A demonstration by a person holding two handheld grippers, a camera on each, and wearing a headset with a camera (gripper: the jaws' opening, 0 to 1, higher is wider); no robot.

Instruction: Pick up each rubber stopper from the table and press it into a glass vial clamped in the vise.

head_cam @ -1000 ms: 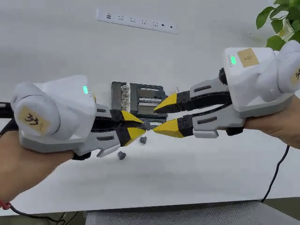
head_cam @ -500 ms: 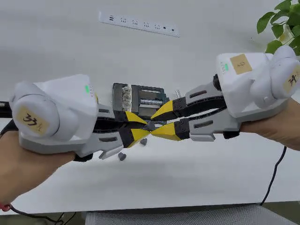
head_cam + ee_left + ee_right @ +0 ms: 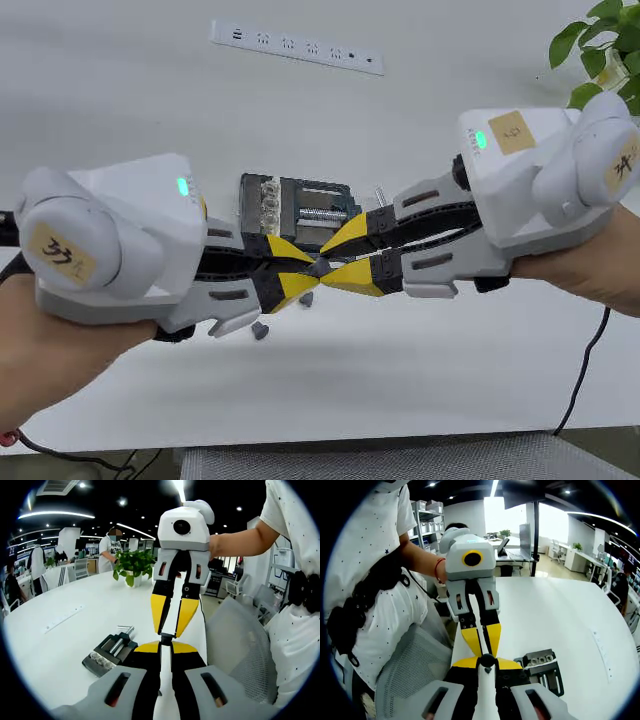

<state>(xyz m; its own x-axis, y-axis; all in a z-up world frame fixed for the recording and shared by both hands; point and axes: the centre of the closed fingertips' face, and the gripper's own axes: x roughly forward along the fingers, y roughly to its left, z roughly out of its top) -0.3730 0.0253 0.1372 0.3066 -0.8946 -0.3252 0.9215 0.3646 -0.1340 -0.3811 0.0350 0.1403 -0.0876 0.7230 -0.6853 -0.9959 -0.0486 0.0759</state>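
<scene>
The stopper (image 3: 320,268) hangs above the table (image 3: 420,380), just in front of the vise (image 3: 318,205), pinched where the two sets of tips meet. The left gripper (image 3: 312,268) and right gripper (image 3: 330,267) both look closed on it, though the crossed tips hide which one really bears it. If one lets go early or pulls off-line, the stopper could pop out and drop among the loose stoppers (image 3: 260,330), never reaching the vials (image 3: 267,207).

Open-plan office: desks (image 3: 70,630), chairs (image 3: 234,587), plants (image 3: 132,566).
</scene>
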